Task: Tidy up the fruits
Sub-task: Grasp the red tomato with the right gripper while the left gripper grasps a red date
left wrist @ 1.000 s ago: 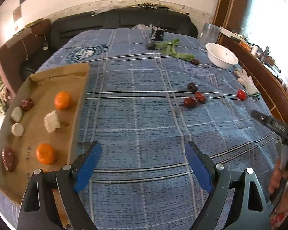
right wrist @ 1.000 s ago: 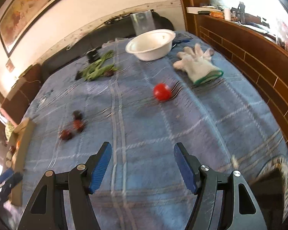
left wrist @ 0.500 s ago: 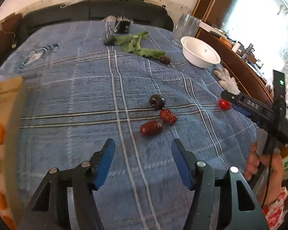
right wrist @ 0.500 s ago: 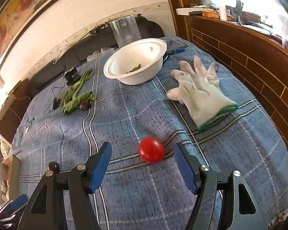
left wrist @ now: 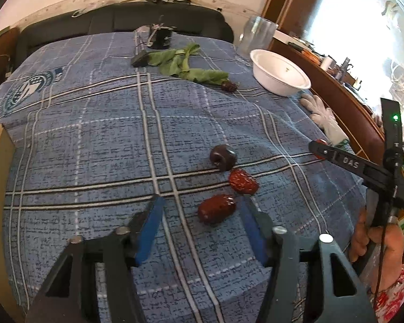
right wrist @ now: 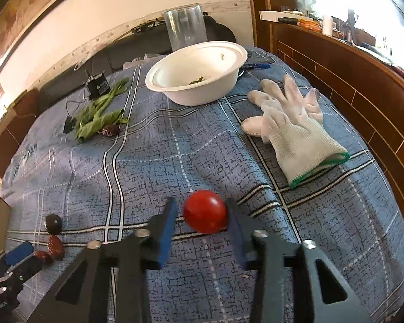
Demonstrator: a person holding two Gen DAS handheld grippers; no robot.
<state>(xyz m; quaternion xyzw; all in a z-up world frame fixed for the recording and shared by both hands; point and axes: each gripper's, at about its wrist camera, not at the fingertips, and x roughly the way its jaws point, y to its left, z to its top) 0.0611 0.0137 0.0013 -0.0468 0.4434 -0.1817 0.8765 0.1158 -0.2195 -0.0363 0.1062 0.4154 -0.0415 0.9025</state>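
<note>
Left gripper (left wrist: 200,210): the jaws are closing. A red date (left wrist: 216,212) lies between the blue pads on the blue plaid cloth (left wrist: 94,140). The right-hand pad stands just beside the date's end; the left-hand pad is clearly apart from it. The date is not gripped.

The red date is oblong, dark red and glossy, with a wrinkled skin. It serves as the landmark for the left wrist view:
- A second red date (left wrist: 243,181), rounder and more wrinkled, lies just beyond it to the right, nearly touching.
- A dark round fruit (left wrist: 223,157), almost black with a dimpled end, lies beyond that second date.
- Green leaves (left wrist: 185,66) lie far beyond, with a further dark date (left wrist: 229,86) at their near end.
- The white bowl (left wrist: 280,72) stands far beyond to the right.

Right gripper (right wrist: 200,216): the jaws are closing. A red tomato (right wrist: 205,211) sits between the blue pads on the cloth. The right-hand pad appears to touch it; a narrow gap remains at the left-hand pad. No firm grip is shown.

The tomato is small, round, bright red and smooth, with a glossy highlight. Relative to the tomato in the right wrist view:
- A white glove (right wrist: 291,129) with a green cuff lies beyond it to the right.
- The bowl stands far beyond it, with a clear cup (right wrist: 187,28) behind.
</note>
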